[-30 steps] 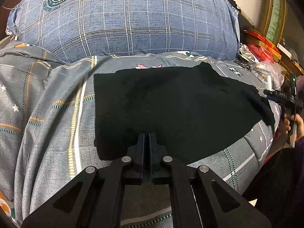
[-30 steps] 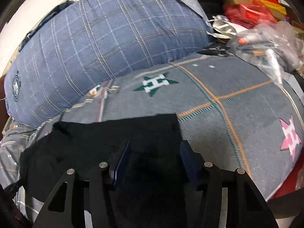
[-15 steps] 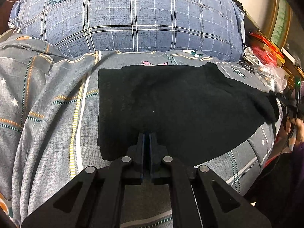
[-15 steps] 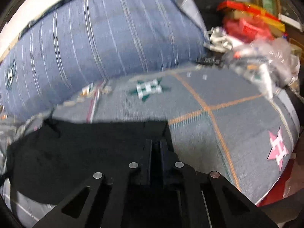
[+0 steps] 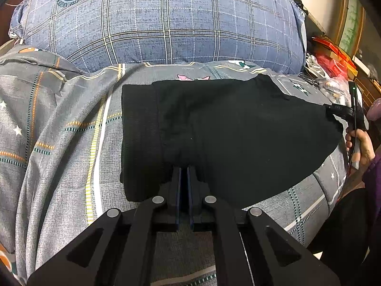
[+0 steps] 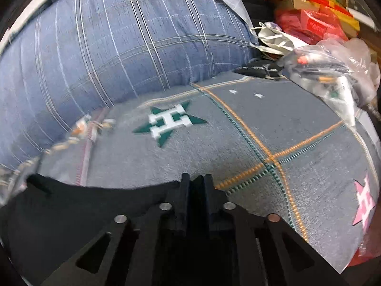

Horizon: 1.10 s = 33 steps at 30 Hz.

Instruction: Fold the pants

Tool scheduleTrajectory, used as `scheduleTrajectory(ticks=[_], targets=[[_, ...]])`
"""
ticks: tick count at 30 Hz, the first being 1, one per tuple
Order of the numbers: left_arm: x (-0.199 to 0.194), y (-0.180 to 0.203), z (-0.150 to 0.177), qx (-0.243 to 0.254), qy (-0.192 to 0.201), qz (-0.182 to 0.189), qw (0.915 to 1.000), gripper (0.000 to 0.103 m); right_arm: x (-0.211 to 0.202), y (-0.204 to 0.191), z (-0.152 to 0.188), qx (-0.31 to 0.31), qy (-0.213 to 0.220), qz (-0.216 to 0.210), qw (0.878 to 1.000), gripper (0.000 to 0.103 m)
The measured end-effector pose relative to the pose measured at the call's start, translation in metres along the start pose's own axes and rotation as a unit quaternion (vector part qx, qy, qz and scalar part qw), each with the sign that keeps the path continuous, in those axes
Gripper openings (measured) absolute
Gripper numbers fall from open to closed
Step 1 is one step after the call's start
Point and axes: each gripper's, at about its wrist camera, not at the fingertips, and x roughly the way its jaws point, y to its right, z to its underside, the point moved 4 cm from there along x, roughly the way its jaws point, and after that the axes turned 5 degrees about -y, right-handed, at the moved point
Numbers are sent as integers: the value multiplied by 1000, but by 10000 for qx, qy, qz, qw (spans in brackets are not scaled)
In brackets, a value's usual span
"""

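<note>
- Black pants point(image 5: 238, 138) lie spread flat on grey patterned bedsheet point(image 5: 59, 143), in front of blue plaid pillow point(image 5: 166, 23).
- Left gripper point(image 5: 183, 170): jaws clenched on near hem of pants.
- Right gripper point(image 6: 196, 181): jaws opening, pants corner fabric between them.

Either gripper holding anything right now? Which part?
Left gripper is shut on the black pants' near edge. Right gripper, jaws opening, has their right-end edge between its fingers.

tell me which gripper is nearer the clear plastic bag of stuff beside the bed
Right. The right gripper is at the pants' end nearest the plastic bag; the left gripper is at their near edge, farther away.
</note>
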Motion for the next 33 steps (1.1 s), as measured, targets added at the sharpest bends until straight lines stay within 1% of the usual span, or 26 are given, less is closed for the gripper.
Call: scheduleTrajectory(ticks=[1,2,4,5,7,8,9,10,11,12,13,15,16,18,20,22,23,24,25,26,27,28,30,31,33], targets=[[-2,0,-1,-4,38,-16,10000,3,-5,1,0,-51,26,159,9999,36],[-3,0,-1,-4,80,-36,10000,3,-11,2,1,-36,57,243,9997,42],[-9,1,-4,33,258,-99,9996,3,-33,1,5,75,424,333,9985,42],[-14,3,-5,75,419,-188,9989,7,-43,-4,8,60,560,282,9980,42],[-26,8,-10,178,854,-298,9957,18,-61,-25,13,-150,756,-42,9970,43],[-31,9,-12,170,1030,-297,9941,32,-67,-37,17,-279,771,-203,9964,44],[-34,10,-14,127,1186,-304,9924,51,-70,-52,21,-420,754,-382,9955,45],[-38,11,-16,14,1368,-322,9901,58,-74,-70,25,-582,707,-599,9940,46],[-38,11,-18,-70,1433,-332,9891,69,-76,-90,30,-717,620,-844,9919,47],[-36,12,-19,-157,1436,-345,9889,73,-77,-106,35,-793,527,-1062,9898,47],[-31,11,-21,-208,1331,-379,9902,73,-76,-130,42,-917,371,-1392,9853,47],[-17,11,-22,-247,1025,-371,9937,73,-74,-164,49,-1204,193,-1666,9784,47],[-9,10,-21,-257,842,-414,9953,73,-74,-183,50,-1385,152,-1768,9743,47],[7,8,-18,-270,448,-556,9971,73,-75,-216,48,-1736,215,-1908,9659,47],[17,4,-13,-315,205,-563,9977,73,-67,-237,43,-2048,131,-1891,9603,47],[19,2,-10,-252,204,-683,9971,79,-55,-249,38,-2179,23,-1878,9577,47],[24,1,-9,-221,110,-726,9971,91,-47,-254,35,-2214,-88,-1918,9561,47],[30,-2,-7,-248,-64,-791,9965,102,-39,-259,32,-2226,-160,-1902,9560,47],[38,-8,-3,-463,-287,-711,9960,103,-34,-261,29,-2246,-181,-1901,9556,47],[37,-13,-3,-716,-233,-539,9957,103,-28,-262,26,-2315,-246,-1981,9521,47],[35,-15,-4,-809,-229,-473,9953,103,-26,-268,25,-2411,-323,-2087,9473,47],[36,-15,-5,-742,-318,-482,9956,103,-21,-274,25,-2572,-365,-2123,9420,47],[37,-13,-4,-661,-314,-537,9959,103,-13,-281,26,-2769,-360,-1927,9407,46],[37,-13,-4,-655,-301,-559,9958,103,-7,-282,26,-2823,-420,-1850,9404,45],[37,-12,-4,-654,-290,-560,9959,103,4,-282,28,-2795,-663,-1949,9378,25]])
